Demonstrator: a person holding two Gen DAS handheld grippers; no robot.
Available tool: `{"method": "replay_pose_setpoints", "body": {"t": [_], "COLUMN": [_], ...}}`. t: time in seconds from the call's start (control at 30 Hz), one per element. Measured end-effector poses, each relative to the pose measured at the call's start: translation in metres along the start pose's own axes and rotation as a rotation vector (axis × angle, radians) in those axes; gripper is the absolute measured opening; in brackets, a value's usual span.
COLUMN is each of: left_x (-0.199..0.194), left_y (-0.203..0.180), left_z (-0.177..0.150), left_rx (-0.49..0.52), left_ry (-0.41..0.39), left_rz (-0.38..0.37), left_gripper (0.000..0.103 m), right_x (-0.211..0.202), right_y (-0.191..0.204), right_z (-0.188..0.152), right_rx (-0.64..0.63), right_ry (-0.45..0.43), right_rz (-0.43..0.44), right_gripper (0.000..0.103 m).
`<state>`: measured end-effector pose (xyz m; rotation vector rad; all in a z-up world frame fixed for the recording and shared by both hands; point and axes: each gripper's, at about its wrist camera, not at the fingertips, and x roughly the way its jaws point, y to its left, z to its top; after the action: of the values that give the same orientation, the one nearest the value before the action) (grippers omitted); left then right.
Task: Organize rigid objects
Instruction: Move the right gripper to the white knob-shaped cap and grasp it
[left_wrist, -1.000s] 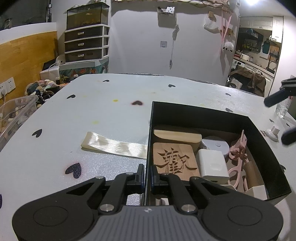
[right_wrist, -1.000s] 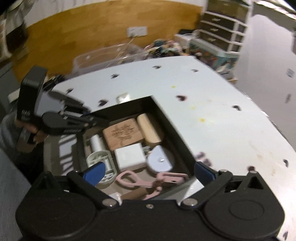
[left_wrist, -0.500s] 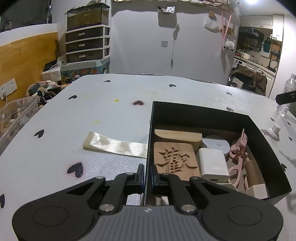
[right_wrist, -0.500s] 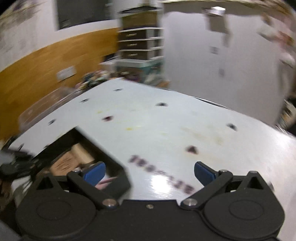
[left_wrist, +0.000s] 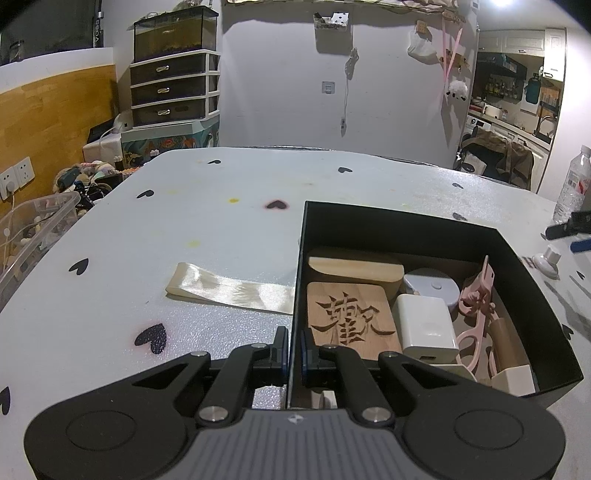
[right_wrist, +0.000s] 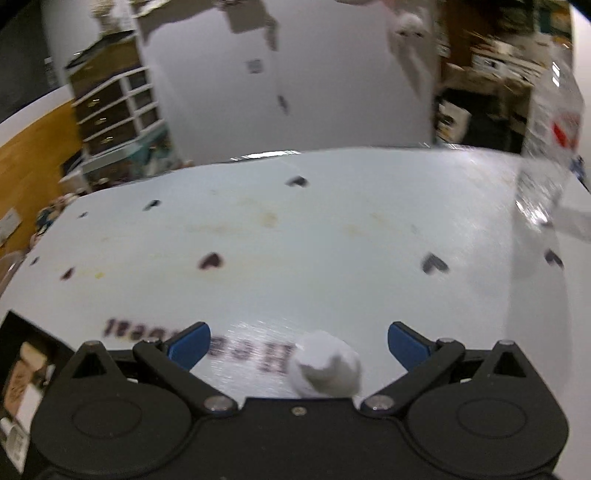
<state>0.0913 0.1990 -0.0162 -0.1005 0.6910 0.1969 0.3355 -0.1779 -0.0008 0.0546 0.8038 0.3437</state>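
A black box (left_wrist: 406, 225) on the white table holds a carved wooden block (left_wrist: 351, 321), a plain wooden piece (left_wrist: 354, 267), a white charger (left_wrist: 424, 328), a round white disc (left_wrist: 432, 288) and pink scissors (left_wrist: 476, 299). My left gripper (left_wrist: 293, 350) is shut on the box's left wall at its near corner. My right gripper (right_wrist: 297, 343) is open just above the table to the right of the box. A small white knob (right_wrist: 325, 369) lies between its blue pads, untouched. In the left wrist view this knob (left_wrist: 549, 260) sits right of the box, beside the right gripper's fingertips (left_wrist: 565, 240).
A cream ribbon (left_wrist: 229, 290) lies flat on the table against the box's left side. A clear water bottle (right_wrist: 550, 129) stands at the table's right edge. Off the table's left edge sits a clear plastic bin (left_wrist: 29, 229). A corner of the box (right_wrist: 37, 328) shows at the lower left.
My right gripper swung from above the box out to its right, rolled level and dropped low over the white knob. The left gripper and the box stayed still.
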Motion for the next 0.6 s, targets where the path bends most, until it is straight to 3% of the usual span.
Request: {"method": "replay_pose_setpoints", "body": {"t": [0.2,0.27,0.3,0.53,0.6], "left_x": [0.000,0.000,0.000,0.000,0.000], "left_y": [-0.001,0.000,0.000,0.000,0.000], "left_z": [0.000,0.000,0.000,0.000,0.000], "left_rx": [0.001,0.002,0.002,0.002,0.002], "left_ry": [0.000,0.001,0.000,0.001,0.000], "left_rz": [0.000,0.001,0.001,0.001,0.001], "left_gripper": [0.007,0.007,0.007,0.007,0.007], "right_x": [0.020,0.026,0.025,0.027,0.027], "right_y": [-0.015,-0.018,-0.018,-0.006,-0.003], "right_z": [-0.013,-0.016,-0.017,-0.016,-0.016], "right_rx": [0.072,0.103,0.105,0.015,-0.004], "right_ry": [0.038,0.063,0.058,0.041,0.045], "right_rz": [-0.049,-0.059,-0.063,-0.067,-0.056], "right_gripper": [0.102,0.090,0.089,0.053,0.051]}}
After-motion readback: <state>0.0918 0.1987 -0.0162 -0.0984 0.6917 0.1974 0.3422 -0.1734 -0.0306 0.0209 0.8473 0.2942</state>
